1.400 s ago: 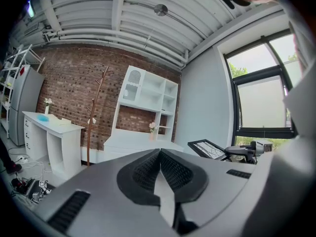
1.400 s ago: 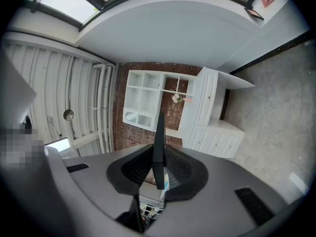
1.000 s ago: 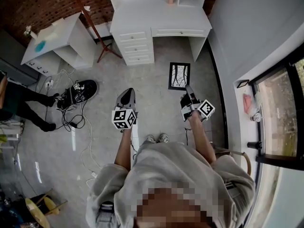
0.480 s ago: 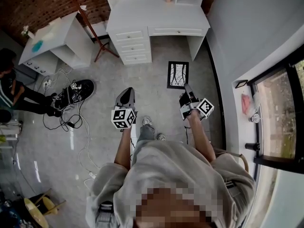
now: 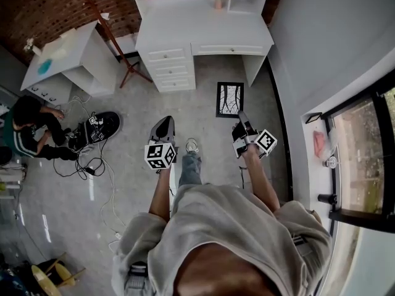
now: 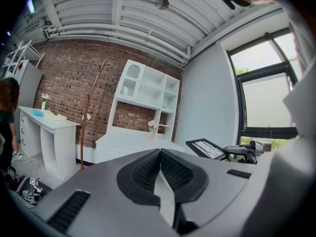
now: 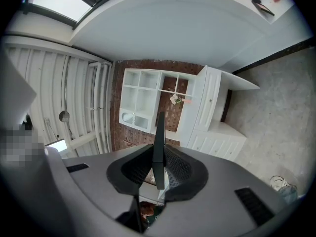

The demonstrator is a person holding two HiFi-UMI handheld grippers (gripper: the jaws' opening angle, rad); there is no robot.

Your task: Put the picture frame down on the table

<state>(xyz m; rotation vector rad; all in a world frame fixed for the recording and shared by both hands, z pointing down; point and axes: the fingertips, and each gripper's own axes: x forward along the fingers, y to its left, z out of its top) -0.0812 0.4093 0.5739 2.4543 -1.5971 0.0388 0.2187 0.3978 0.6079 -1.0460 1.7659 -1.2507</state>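
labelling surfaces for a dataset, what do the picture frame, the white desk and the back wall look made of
Picture frame: thin black border with a matte look, wood or plastic, cannot tell which; a pale printed picture inside.
White desk: probably painted wood or board, judging by its flat, even white panels and drawers.
Back wall: bare red-brown brick with visible mortar lines.

Person (image 5: pixel 31 127) sitting on floor (image 5: pixel 203 100), tangled cables (image 5: pixel 92 163), wooden coat stand (image 6: pixel 84 132), brick wall (image 5: pixel 43 5), window (image 5: pixel 364 150)

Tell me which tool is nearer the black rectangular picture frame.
Right. The right tool grips the black rectangular picture frame by its near edge; the left tool sits apart, off to the frame's left.
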